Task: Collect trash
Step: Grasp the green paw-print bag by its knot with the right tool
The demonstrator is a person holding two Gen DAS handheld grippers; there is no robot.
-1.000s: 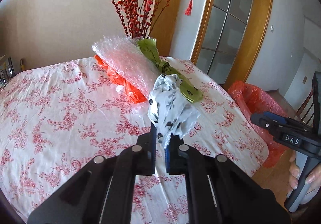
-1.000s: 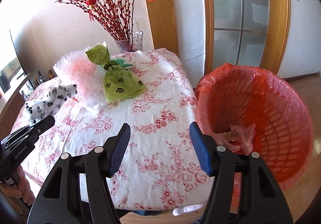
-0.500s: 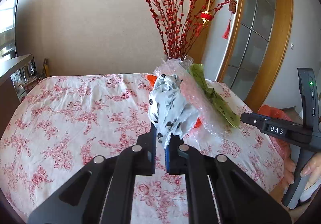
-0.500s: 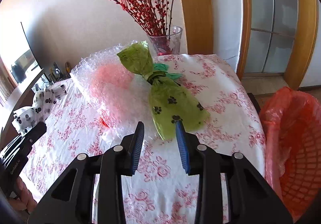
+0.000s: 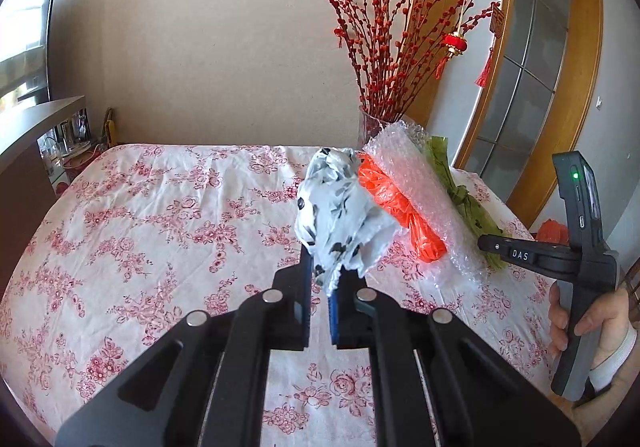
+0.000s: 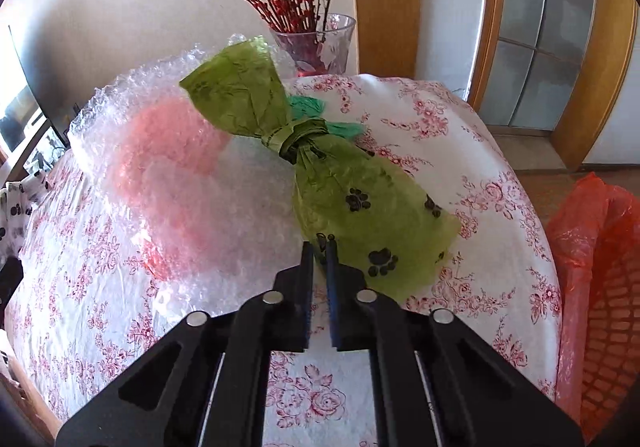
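My left gripper [image 5: 320, 275] is shut on a crumpled white bag with black spots [image 5: 340, 219] and holds it above the floral tablecloth [image 5: 160, 227]. My right gripper [image 6: 319, 251] is shut on the near edge of a knotted green paw-print bag [image 6: 360, 203], which lies on the table against a sheet of bubble wrap [image 6: 180, 187]. An orange bag [image 5: 400, 207] lies under the bubble wrap [image 5: 424, 199]. The right gripper's body [image 5: 560, 259] shows at the right of the left wrist view.
A red-lined trash basket [image 6: 600, 287] stands off the table's right edge. A glass vase [image 6: 320, 43] of red berry branches stands at the table's far edge. A wooden glass-paned door [image 6: 560, 27] is behind. A shelf [image 5: 36, 119] stands at the left.
My right gripper moved from the basket side to the green bag and closed on its edge. My left gripper swung left with the spotted bag still in it.
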